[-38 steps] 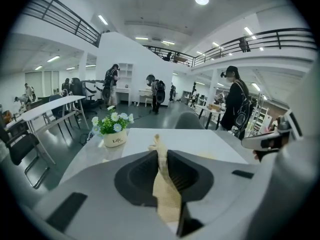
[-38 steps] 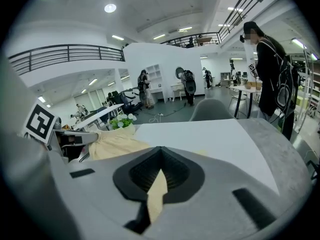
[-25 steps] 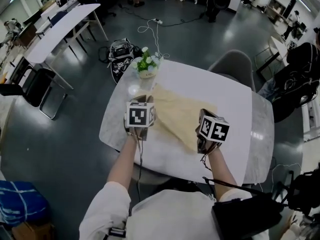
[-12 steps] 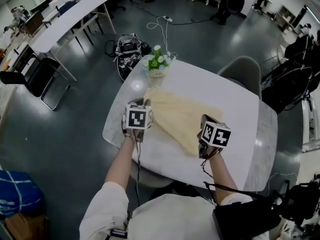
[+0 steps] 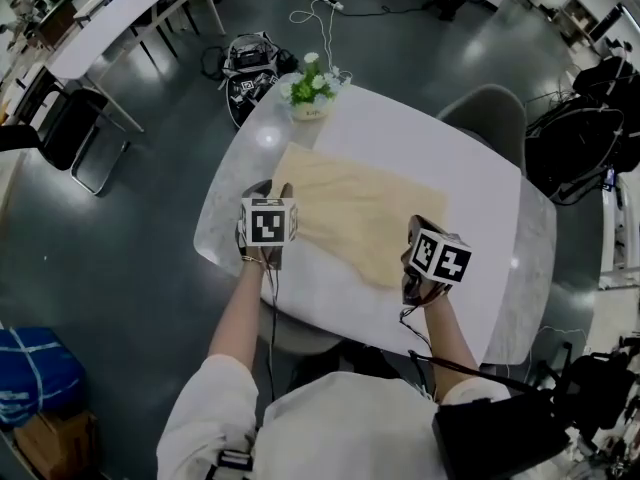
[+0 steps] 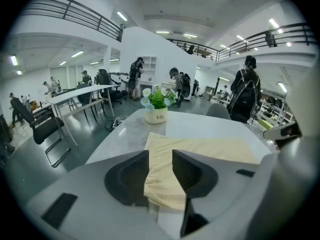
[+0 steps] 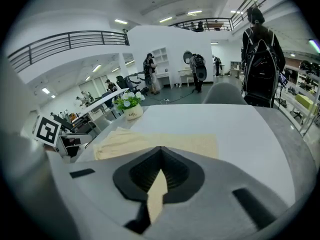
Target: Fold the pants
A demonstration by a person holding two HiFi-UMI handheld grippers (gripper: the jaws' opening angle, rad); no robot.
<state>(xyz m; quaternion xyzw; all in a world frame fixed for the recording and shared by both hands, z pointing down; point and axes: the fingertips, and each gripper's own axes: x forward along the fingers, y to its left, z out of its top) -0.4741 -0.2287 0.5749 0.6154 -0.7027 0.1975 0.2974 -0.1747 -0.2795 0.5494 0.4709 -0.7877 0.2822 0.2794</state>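
Observation:
Cream-yellow pants [image 5: 360, 208] lie spread on the white table [image 5: 480, 218]; their near edge is at both grippers. My left gripper [image 5: 277, 194] is at the pants' near left corner. In the left gripper view its jaws [image 6: 161, 156] have just been opening and stand apart, with the pants [image 6: 162, 176] hem lying loose between them. My right gripper [image 5: 413, 230] is at the near right corner. In the right gripper view it [image 7: 161, 153] is shut on a thin fold of the pants [image 7: 157, 193], and the rest of the cloth [image 7: 165, 140] lies flat ahead.
A white flower pot [image 5: 310, 98] stands at the table's far left corner, close to the pants. A grey chair [image 5: 485, 128] is at the far side. A backpack [image 5: 245, 58] and cables lie on the floor beyond. Long white tables [image 5: 110, 23] and a black chair [image 5: 70, 143] stand to the left.
Both grippers have sunk toward the table with the near edge of the pants. The cloth now lies flatter and more spread out than a second ago.

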